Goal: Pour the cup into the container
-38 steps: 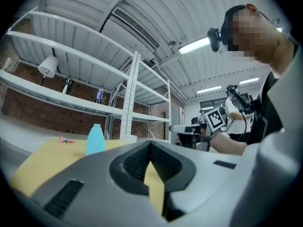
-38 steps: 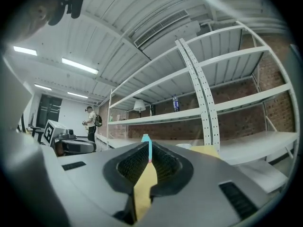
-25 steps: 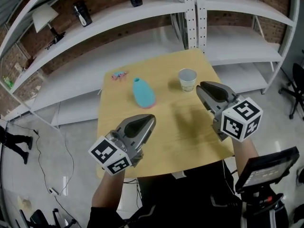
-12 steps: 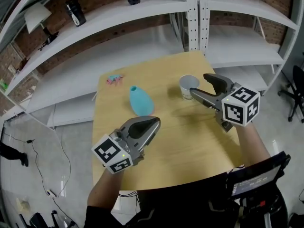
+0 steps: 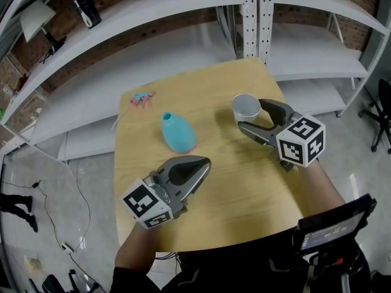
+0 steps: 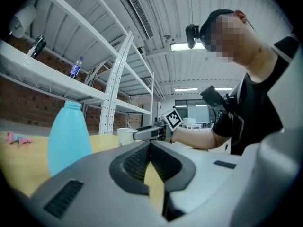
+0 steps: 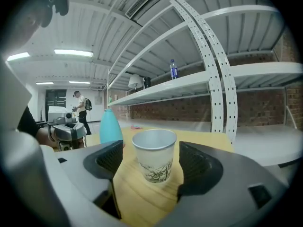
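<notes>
A white paper cup (image 5: 247, 107) with a printed pattern stands upright on the wooden table (image 5: 220, 182). My right gripper (image 5: 252, 116) sits just behind it, open; its jaws have just been opening. In the right gripper view the cup (image 7: 154, 155) stands at the mouth of the wide jaws, clear of both pads. A teal bottle-shaped container (image 5: 177, 133) stands at the table's middle left. My left gripper (image 5: 203, 163) is shut and empty, a little short of the container (image 6: 70, 137).
A small pink object (image 5: 140, 97) lies near the table's far left corner. White metal shelving with an upright post (image 5: 256, 17) stands behind the table. A person (image 7: 80, 105) stands far off in the room. An office chair (image 5: 382, 108) is at the right.
The right gripper's jaws went from shut to wide open as it moved down and forward to the cup. The left gripper crept forward and lower, toward the teal container.
</notes>
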A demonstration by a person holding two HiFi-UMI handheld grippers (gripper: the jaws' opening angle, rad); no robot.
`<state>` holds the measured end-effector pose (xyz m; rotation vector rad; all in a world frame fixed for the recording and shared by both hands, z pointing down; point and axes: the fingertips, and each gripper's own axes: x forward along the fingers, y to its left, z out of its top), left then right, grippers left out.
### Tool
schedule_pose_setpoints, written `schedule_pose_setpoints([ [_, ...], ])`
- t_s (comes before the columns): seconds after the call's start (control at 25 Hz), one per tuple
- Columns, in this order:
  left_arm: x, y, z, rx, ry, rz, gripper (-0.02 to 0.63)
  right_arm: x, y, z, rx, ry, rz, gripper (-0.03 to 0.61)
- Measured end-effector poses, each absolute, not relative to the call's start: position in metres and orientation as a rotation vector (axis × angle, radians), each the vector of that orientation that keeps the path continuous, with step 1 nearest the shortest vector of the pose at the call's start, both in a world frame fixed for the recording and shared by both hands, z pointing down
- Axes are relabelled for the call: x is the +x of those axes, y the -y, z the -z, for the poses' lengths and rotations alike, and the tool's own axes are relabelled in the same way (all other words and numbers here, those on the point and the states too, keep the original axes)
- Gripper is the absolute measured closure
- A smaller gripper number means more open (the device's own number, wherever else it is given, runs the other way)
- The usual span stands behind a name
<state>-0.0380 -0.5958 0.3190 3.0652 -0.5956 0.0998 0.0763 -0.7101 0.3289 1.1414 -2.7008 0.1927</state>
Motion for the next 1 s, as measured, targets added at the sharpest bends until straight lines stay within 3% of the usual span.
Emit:
schedule_pose_setpoints([
  [0.56, -0.034, 0.588, -0.329, 3.098, 0.533, -0.171, 0.612, 0.069, 0.731, -0.352, 1.12, 2.584, -0.184, 0.227],
  [0.68, -0.035, 0.588, -0.331, 3.093, 0.536, -0.182, 0.612, 0.067, 0.729, -0.352, 1.124, 2.554, -0.136, 0.265],
  [1.0, -0.036, 0.586, -0.335, 3.08, 0.537, -0.205, 0.612, 0.054, 0.722, -0.344, 1.119, 2.506, 0.024, 0.279],
])
